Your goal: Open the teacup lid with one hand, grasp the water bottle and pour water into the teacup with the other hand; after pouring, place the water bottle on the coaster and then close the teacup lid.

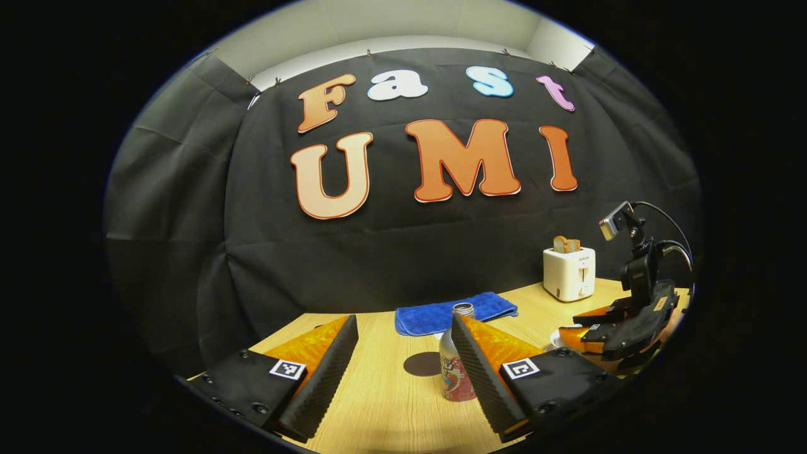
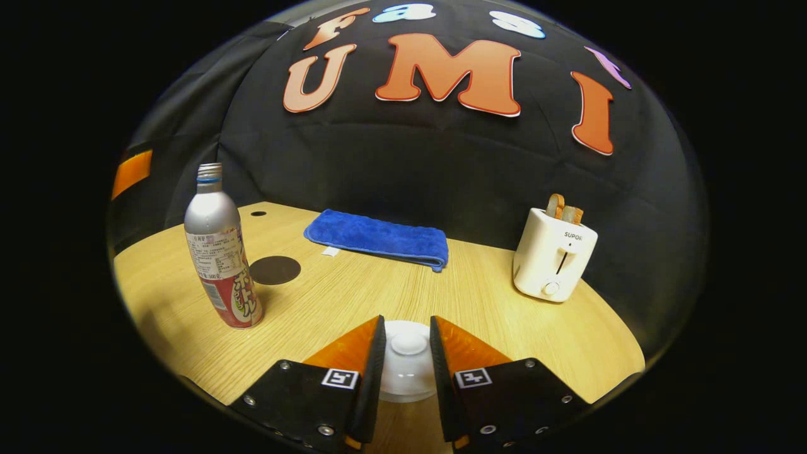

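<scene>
In the right gripper view, the right gripper [image 2: 407, 353] straddles the knob of the teacup lid [image 2: 408, 360], its fingers narrowed to either side of the white dome. Whether both pads already press the knob I cannot tell; a sliver of white seems to show on each side. The lid sits on the teacup, so the step in hand looks like the lid lift. To do it well, close squarely on the knob, centred, then lift straight up so the cup beneath is not dragged along the table [image 2: 492, 315].

Taking the teacup lid as the landmark: the water bottle [image 2: 222, 252] stands upright well to its left, cap off, and the dark round coaster [image 2: 275, 270] lies just beyond and beside the bottle. Farther back, behind the lid, a folded blue towel [image 2: 378, 239] lies flat; the white toaster [image 2: 553, 255] with bread stands to the lid's right rear.

In the left gripper view, the left gripper [image 1: 403, 359] is spread wide and holds nothing, the bottle just off its right finger. It should centre the bottle between the fingers before closing, low on the body for a steady pour.
</scene>
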{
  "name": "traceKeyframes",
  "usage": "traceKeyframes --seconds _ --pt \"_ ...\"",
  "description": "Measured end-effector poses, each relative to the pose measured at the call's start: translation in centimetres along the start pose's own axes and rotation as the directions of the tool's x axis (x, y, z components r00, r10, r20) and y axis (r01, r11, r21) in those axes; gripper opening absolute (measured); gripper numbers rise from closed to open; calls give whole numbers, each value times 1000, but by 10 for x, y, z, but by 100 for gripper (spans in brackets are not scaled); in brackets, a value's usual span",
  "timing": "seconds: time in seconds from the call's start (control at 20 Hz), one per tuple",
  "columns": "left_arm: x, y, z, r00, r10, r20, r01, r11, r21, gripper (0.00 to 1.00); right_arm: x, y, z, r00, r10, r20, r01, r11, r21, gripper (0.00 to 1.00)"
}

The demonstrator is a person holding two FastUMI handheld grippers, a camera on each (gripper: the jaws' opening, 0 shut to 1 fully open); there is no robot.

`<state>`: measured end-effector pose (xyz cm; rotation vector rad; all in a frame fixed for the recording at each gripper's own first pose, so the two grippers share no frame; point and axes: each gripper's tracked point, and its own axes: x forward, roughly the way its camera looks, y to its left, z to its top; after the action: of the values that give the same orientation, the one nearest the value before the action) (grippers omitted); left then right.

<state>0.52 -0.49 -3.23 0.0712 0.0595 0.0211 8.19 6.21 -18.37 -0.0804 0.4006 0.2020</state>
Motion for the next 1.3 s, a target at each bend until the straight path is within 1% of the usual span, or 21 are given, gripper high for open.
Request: traceKeyframes --seconds 0.05,0.1,0.15,0.3,0.45,0.65,0.75,1.0,1.1,1.3 --pt "0 1 0 1000 0 0 0 1000 -1 98 1 -1 1 1000 -6 1 6 1000 -2 36" --pt "1 0 1 1000 1 0 -1 1000 -2 97 3 0 1 1000 -5 -3 5 1000 -2 34" --pt "0 1 -1 1000 1 -1 -1 1000 -4 97 1 0 1 1000 -5 -2 5 1000 -3 30" --pt "1 0 -3 1000 -1 -6 1 1000 -7 98 2 0 1 1000 -2 -1 2 1000 -5 27" --pt "3 0 -8 1000 -10 -16 10 1000 -14 97 2 -1 0 1000 8 -11 -8 1000 25 23" --pt "5 -11 -17 998 -55 -28 54 998 -33 97 0 2 5 999 37 2 -37 995 92 22" --pt "7 -24 -25 994 -100 -41 98 994 -55 97 -4 3 13 999 45 24 -47 993 108 22" --pt "17 -52 -56 973 -194 -124 182 978 -101 98 -17 0 31 995 55 81 -64 991 120 22" --pt "21 -57 -68 968 -203 -150 187 976 -113 98 -24 -5 37 994 47 97 -58 991 120 22" --pt "34 -61 -92 961 -198 -194 177 977 -120 98 -36 -12 48 991 42 126 -58 990 131 21"
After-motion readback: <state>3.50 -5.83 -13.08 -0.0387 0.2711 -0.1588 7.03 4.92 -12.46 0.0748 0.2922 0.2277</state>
